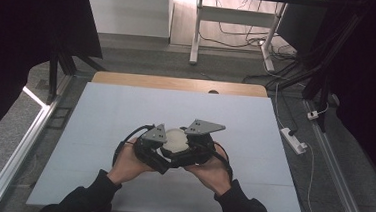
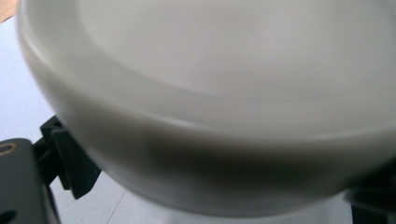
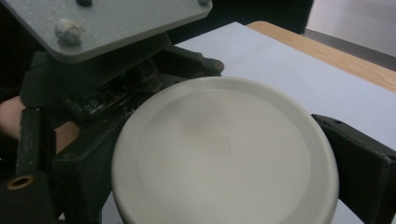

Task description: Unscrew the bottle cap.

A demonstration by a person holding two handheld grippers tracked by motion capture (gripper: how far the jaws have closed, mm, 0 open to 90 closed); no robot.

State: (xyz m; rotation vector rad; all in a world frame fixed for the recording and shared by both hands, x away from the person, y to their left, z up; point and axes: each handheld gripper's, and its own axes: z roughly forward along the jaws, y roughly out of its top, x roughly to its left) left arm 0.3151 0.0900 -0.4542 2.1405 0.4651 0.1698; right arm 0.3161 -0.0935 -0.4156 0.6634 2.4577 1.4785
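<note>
A white round dish (image 1: 176,140) is held bottom-up just above the middle of the pale table top (image 1: 126,106). My left gripper (image 1: 166,152) and my right gripper (image 1: 186,151) meet around it from either side, each in a hand. In the right gripper view the dish (image 3: 224,154) shows its flat underside with a small stamp, and my right gripper (image 3: 219,168) has a black jaw pressed on each side of the rim. Behind it is the left gripper's grey plate (image 3: 107,23). In the left gripper view the dish (image 2: 210,93) looms close and blurred between the jaws of my left gripper (image 2: 217,186).
The table's wooden far edge (image 1: 177,83) runs behind the pale top. On the floor to the right lie a white power strip (image 1: 294,140) and cables. A white desk frame (image 1: 196,36) stands further back, and dark curtains hang on both sides.
</note>
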